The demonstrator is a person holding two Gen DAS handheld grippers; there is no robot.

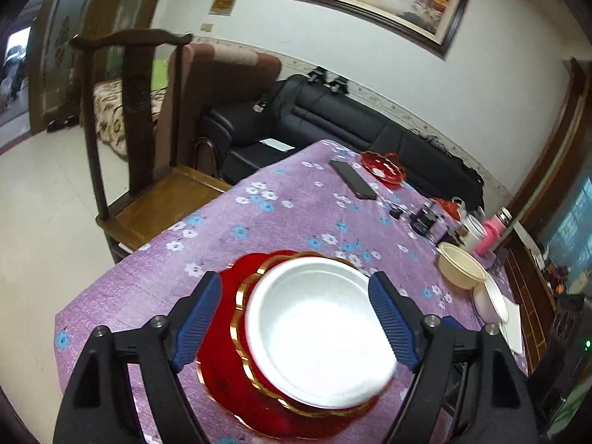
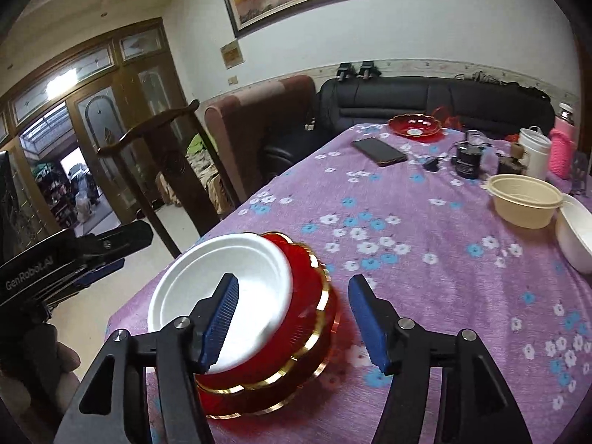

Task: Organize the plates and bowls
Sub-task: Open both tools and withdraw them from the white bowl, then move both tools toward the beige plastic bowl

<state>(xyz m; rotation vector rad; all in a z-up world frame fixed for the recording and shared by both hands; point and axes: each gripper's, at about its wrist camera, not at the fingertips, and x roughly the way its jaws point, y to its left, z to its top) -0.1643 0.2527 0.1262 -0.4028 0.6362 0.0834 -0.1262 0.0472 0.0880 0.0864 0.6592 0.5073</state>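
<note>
- Two grippers hang over one stack at the near edge of the tabletop (image 2: 425, 229): a white plate (image 1: 318, 336) lies on top of gold-rimmed red plates (image 1: 229, 366), and the stacking step looks just finished.
- The left gripper (image 1: 296, 322) has its jaws spread wide, one blue pad on each side of the white plate and clear of its rim; nothing is held.
- The right gripper (image 2: 292, 323) is about half open and also empty. Its left pad stands in front of the white plate, its right pad over bare cloth just beside the red plates.
- The red plates are not squared up: their gold rims fan out to the right gripper's side, so the stack seems loosely aligned.
- Still to sort, by my reading, are a cream bowl (image 2: 525, 199) and a white bowl (image 2: 575, 236), touching each other, well ahead and to the right of the right gripper.
- The next move probably calls for the right gripper to reach there and close on a bowl rim.
- A red glass dish (image 2: 414, 124) sits far ahead; whether it belongs to the task I cannot tell.
- Hidden or unclear: how many red plates lie in the stack, since each gripper covers its near edge.
- The white bowl is cut off by the edge of the right wrist view.
</note>
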